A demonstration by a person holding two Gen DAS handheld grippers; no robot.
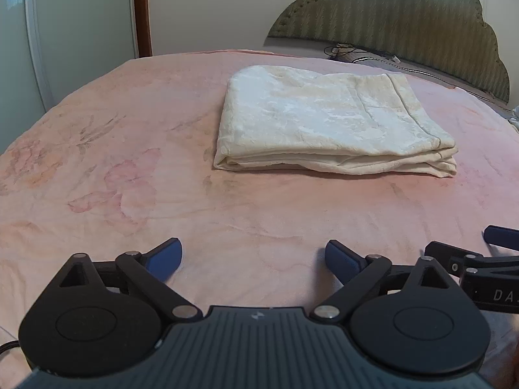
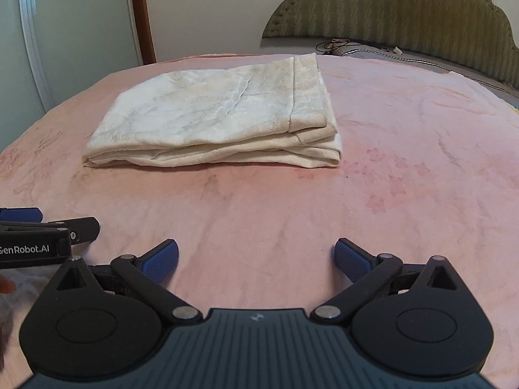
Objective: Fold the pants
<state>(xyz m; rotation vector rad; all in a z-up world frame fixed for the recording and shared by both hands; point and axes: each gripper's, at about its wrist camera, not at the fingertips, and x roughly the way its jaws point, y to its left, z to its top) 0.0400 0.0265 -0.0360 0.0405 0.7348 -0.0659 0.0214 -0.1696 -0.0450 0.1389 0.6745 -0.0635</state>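
Note:
The cream pants (image 1: 327, 123) lie folded into a flat stacked rectangle on the pink bed cover (image 1: 129, 178); they also show in the right wrist view (image 2: 220, 120). My left gripper (image 1: 253, 256) is open and empty, low over the cover, well short of the pants. My right gripper (image 2: 256, 256) is open and empty too, at about the same distance from them. Each gripper shows at the edge of the other's view: the right one (image 1: 486, 253) and the left one (image 2: 39, 233).
A green padded headboard (image 1: 405, 19) stands behind the bed, with cables (image 1: 343, 50) and grey bedding at its base. A white wardrobe door (image 2: 65, 32) and a brown wooden frame (image 2: 139, 16) stand to the far left.

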